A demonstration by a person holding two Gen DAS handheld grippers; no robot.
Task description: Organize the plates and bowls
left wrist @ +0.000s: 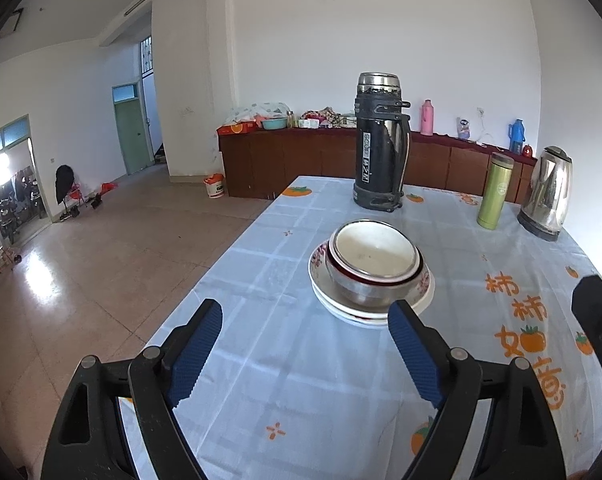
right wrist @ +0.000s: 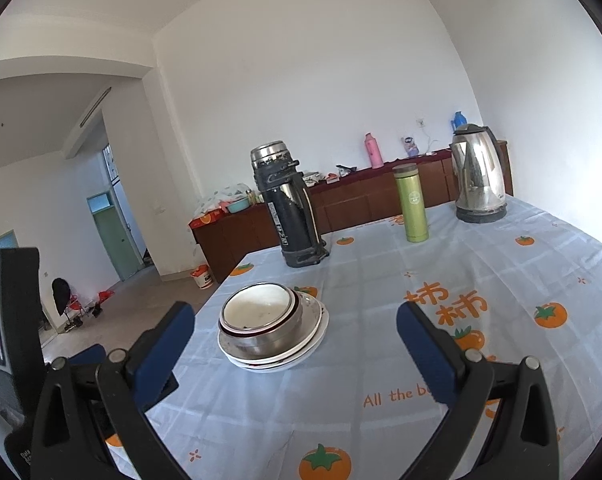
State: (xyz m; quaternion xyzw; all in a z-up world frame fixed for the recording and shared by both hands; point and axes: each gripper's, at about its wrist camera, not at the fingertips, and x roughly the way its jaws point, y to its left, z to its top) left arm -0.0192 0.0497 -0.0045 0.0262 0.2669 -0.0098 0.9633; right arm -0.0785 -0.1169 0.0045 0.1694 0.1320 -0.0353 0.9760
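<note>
On the table [left wrist: 301, 380]: one stack of dishes [left wrist: 371, 276]. Bowls [left wrist: 375, 258] nested in it: at least two. Plates [left wrist: 341, 300] beneath: at least two; exact count cannot be told. One black flask [left wrist: 381, 144], one green bottle [left wrist: 495, 192], one kettle [left wrist: 549, 192]. Grippers: two.

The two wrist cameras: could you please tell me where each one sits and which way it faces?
Left wrist: on the left tongs, facing slightly down over the table at the nested steel bowls on stacked white plates; its open blue pads show.
Right wrist: on the right tongs, stack left of centre; open pads show.
Shared: stack, black flask, green bottle, steel kettle.
</note>
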